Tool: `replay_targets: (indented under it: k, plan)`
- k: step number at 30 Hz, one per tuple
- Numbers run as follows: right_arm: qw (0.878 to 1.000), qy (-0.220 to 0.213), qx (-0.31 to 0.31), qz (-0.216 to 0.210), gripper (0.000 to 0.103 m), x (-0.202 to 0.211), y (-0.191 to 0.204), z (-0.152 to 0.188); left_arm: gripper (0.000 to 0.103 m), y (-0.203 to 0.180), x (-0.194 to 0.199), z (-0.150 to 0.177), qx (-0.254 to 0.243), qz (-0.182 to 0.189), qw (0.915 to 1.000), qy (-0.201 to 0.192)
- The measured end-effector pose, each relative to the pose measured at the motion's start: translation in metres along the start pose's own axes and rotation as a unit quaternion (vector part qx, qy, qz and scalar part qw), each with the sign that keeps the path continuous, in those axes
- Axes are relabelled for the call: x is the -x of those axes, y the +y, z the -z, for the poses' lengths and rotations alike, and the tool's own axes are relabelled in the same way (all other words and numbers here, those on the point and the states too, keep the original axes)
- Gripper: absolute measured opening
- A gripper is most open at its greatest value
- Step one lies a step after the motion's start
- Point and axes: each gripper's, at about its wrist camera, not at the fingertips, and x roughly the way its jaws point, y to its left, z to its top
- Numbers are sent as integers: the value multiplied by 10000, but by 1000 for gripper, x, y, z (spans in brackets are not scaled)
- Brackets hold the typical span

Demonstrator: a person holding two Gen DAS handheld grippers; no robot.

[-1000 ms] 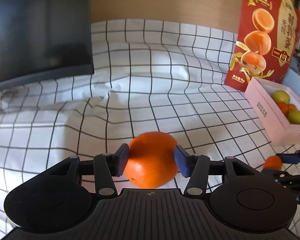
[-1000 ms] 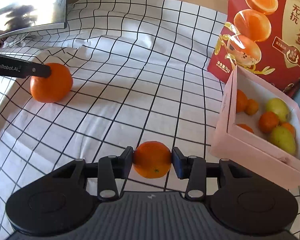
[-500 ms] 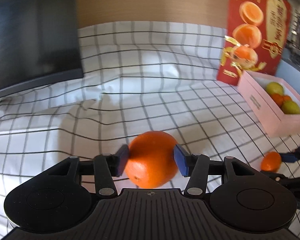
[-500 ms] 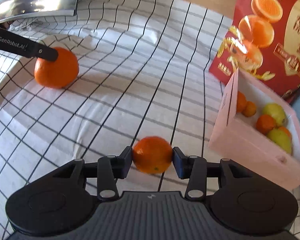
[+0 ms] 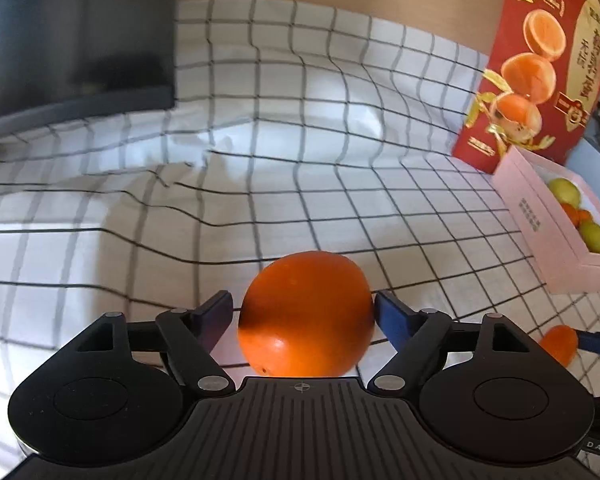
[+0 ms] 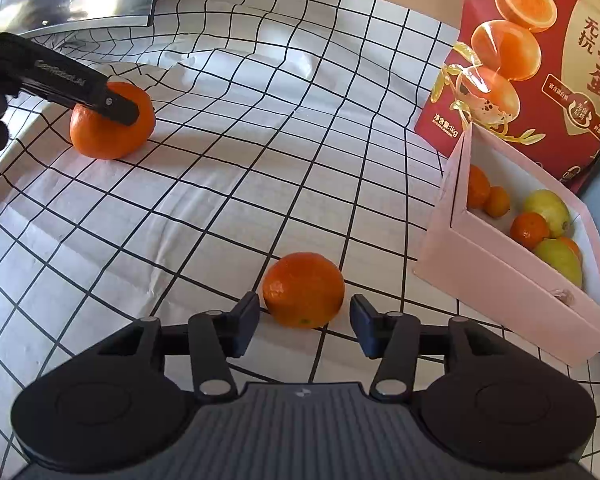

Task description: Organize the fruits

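Left hand-held gripper (image 5: 304, 316) spread off big orange (image 5: 306, 312) (released); right hand-held gripper (image 6: 304, 320) likewise — tangerine (image 6: 304, 289)

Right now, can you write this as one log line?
left tool: open, just opening, round big orange between | right tool: open, just opening, small orange on checked cloth

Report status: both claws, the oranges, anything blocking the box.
Left claw just opened, big orange loose between its pads. Right claw opening, small orange on the cloth, untouched. Path to pink box unobstructed.
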Motion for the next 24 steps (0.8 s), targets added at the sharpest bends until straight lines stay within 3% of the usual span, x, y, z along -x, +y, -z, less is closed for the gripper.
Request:
replay_targets:
  k: [4,7,13,16,18,21,24]
  plan:
    - [9999,10,88,51,60,1,0,0,84,10,-21,-9,199,489,9979,379]
    - [9999,17,155,49,62,0,0,-1,75,9,-28,-12,177,558,9971,489]
    - [9998,-4,-5,-179,62,-2,-6,-2,76,10,-31,-15,294,527,9966,565]
    - [9985,55,-368,-404,57,-4,-14,-2,76,11,-29,-14,331,521,9966,543]
    - [9977,64,-470,-484,41,-5,-17,-3,75,10,-27,-12,415,448,9969,499]
    - [9979,44,-427,-489,41,-4,-17,-4,75,2,-22,-8,393,271,9979,432]
    - [9980,12,-418,-465,41,-1,-19,-3,75,-15,-18,0,254,397,9979,447]
